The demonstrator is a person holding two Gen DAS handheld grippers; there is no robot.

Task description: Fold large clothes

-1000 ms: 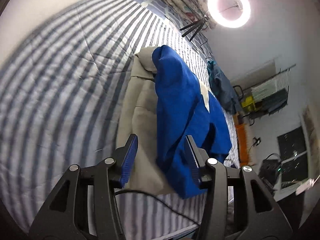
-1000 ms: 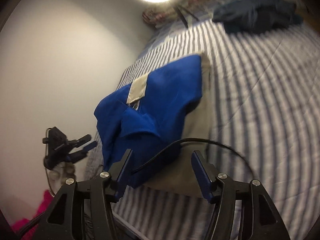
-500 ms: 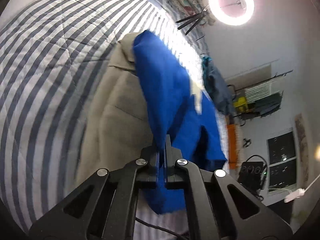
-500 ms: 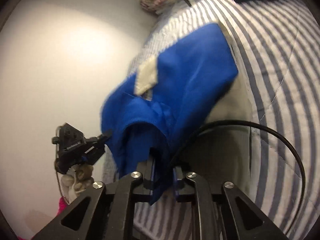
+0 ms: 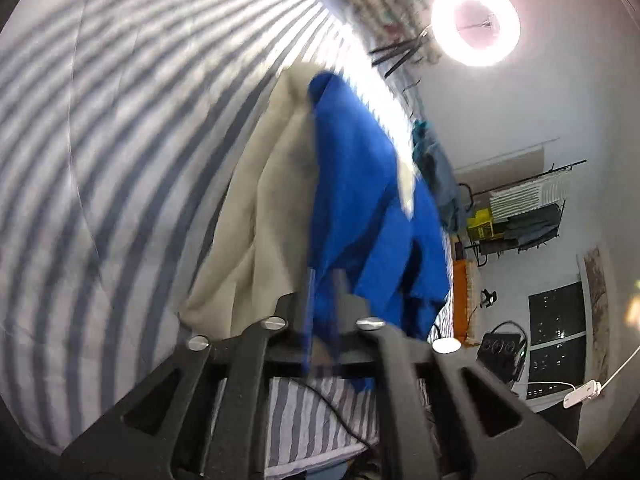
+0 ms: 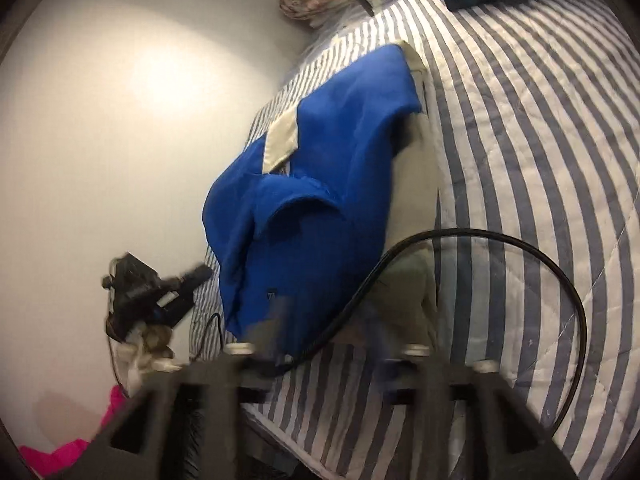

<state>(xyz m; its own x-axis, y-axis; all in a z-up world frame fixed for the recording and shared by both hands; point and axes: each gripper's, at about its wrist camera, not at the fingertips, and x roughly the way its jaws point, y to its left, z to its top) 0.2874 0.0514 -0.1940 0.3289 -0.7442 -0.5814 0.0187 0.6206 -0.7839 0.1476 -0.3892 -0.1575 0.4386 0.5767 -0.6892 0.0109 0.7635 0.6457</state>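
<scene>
A large blue and beige garment (image 5: 360, 200) lies on the striped bed, its blue part folded over the beige part (image 5: 256, 216). My left gripper (image 5: 322, 312) is at its near blue edge, jaws motion-blurred and slightly apart with blue cloth between them. In the right wrist view the garment (image 6: 320, 184) lies ahead, and my right gripper (image 6: 324, 336) is open at its near hem, fingers blurred. The left gripper (image 6: 160, 292) shows there at the bed's left edge.
The striped bedspread (image 6: 540, 160) spreads right. A black cable (image 6: 480, 240) loops over the garment's near edge. A dark garment (image 5: 436, 168), ring light (image 5: 476, 24), clothes rack (image 5: 528, 208) and wall stand beyond. Pink cloth (image 6: 60, 448) lies low left.
Both grippers had shut on the garment's near blue edge half a second ago. Now the right jaws have opened and let go, and the left jaws are parting; the garment has settled lower.
</scene>
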